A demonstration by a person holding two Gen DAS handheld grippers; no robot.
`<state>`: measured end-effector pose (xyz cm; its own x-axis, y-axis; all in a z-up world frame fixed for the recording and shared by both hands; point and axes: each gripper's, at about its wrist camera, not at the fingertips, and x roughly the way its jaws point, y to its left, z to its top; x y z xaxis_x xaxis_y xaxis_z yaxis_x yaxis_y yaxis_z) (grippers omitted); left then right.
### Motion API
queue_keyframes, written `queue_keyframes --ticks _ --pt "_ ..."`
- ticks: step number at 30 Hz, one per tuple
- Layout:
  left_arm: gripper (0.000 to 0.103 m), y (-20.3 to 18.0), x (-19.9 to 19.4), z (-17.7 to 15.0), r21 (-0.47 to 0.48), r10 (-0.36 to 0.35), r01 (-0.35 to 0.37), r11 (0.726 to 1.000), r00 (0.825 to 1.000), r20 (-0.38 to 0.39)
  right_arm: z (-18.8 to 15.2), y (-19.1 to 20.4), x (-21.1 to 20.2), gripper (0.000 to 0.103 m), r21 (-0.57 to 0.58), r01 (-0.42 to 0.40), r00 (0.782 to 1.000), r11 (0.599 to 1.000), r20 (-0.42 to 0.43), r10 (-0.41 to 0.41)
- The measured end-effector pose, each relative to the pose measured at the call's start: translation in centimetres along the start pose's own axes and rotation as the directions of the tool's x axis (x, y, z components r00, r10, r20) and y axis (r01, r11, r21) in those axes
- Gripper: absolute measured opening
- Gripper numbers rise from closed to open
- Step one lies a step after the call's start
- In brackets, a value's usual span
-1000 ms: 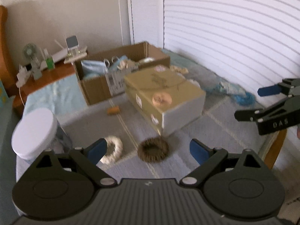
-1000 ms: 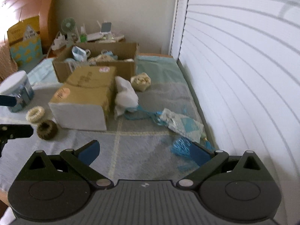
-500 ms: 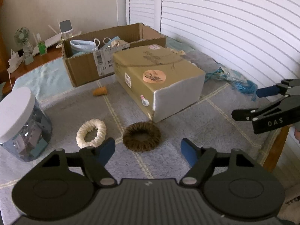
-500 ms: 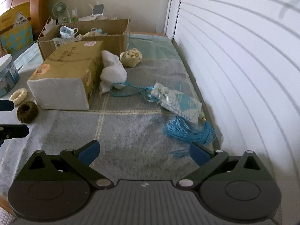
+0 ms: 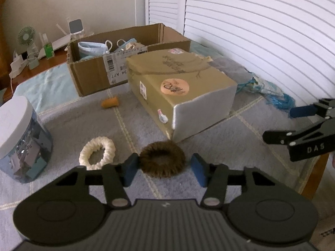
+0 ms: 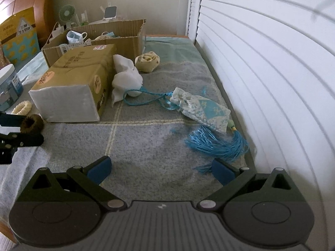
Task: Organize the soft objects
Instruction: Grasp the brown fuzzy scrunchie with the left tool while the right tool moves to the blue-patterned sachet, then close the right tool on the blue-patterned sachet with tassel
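A brown fuzzy scrunchie [image 5: 162, 161] lies on the grey blanket, right between the open blue pads of my left gripper [image 5: 163, 170]; it also shows in the right wrist view [image 6: 32, 123]. A cream scrunchie [image 5: 97, 153] lies just left of it. My right gripper [image 6: 161, 170] is open and empty above the blanket, near a patterned sachet [image 6: 202, 109] with a blue tassel [image 6: 219, 144]. A white cloth bundle [image 6: 126, 77] and a cream fabric flower [image 6: 147, 62] lie by the boxes.
A closed tan box [image 5: 180, 87] stands mid-blanket, an open cardboard box [image 5: 92, 77] holding face masks behind it. A white-lidded jar [image 5: 19, 140] stands at left, a small orange piece [image 5: 110, 103] near it. White shutters [image 6: 272, 62] line the right side.
My left gripper has come down and forward, so the brown scrunchie now sits between its pads. My right gripper has moved forward along the blanket toward the tassel.
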<state>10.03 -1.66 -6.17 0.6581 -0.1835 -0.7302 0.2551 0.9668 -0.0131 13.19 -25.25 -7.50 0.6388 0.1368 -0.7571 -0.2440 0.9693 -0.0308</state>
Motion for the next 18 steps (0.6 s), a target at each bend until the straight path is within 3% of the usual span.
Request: queue_keyframes --ticks 11,18 --pt "0.053 0.0 0.2 0.1 0.001 -0.001 0.001 1.0 1.0 0.007 -1.1 0.1 -0.1 0.103 0.006 0.003 0.997 1.0 0.079 -0.004" --pt "0.053 0.1 0.2 0.1 0.001 -0.002 0.001 1.0 1.0 0.007 0.2 -0.5 -0.2 0.103 0.035 0.014 0.996 0.999 0.086 -0.017"
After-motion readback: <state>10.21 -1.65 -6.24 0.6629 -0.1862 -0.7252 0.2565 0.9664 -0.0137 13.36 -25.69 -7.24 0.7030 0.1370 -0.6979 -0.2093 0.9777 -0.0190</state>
